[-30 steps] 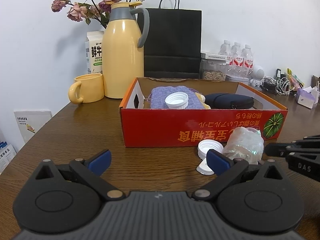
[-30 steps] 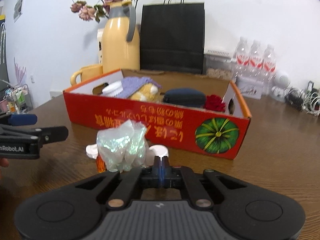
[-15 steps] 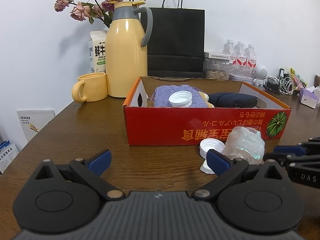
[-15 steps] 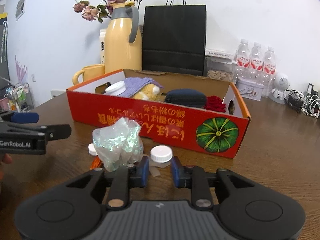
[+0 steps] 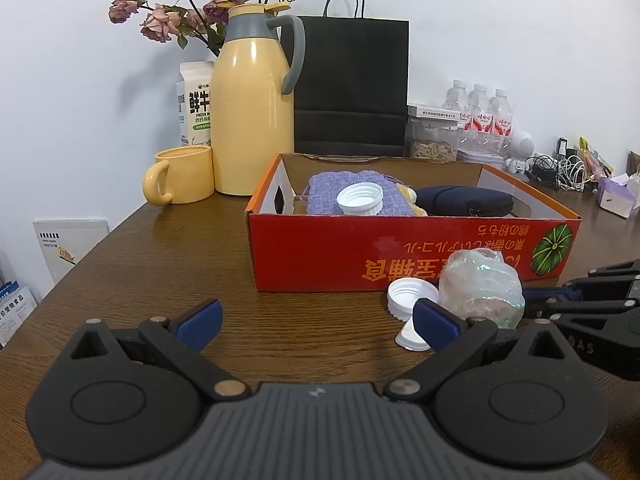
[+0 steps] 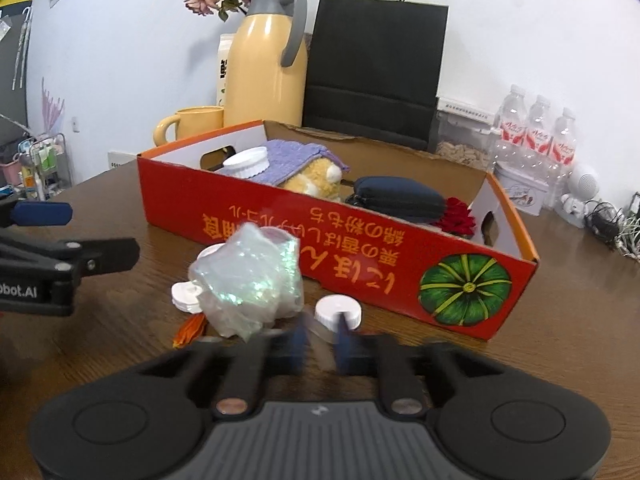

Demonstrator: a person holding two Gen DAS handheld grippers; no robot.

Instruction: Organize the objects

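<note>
Currently the right gripper (image 6: 321,336) sits low over the table (image 6: 560,320), its blurred jaws having just been closing until almost together. A pale translucent scrap appears between them; whether it is pinched cannot be told. The white cap (image 6: 338,312) lies at twelve o'clock, just beyond the tips. The crumpled iridescent wrap (image 6: 248,280) sits at eleven o'clock, and the red box (image 6: 280,232) stands behind both. The left gripper (image 5: 318,320) waits at nine o'clock, jaws wide apart and empty. Recommended procedure: confirm the pinch before lifting, raise clear of the cap, then carry over the box's near wall and release inside.
</note>
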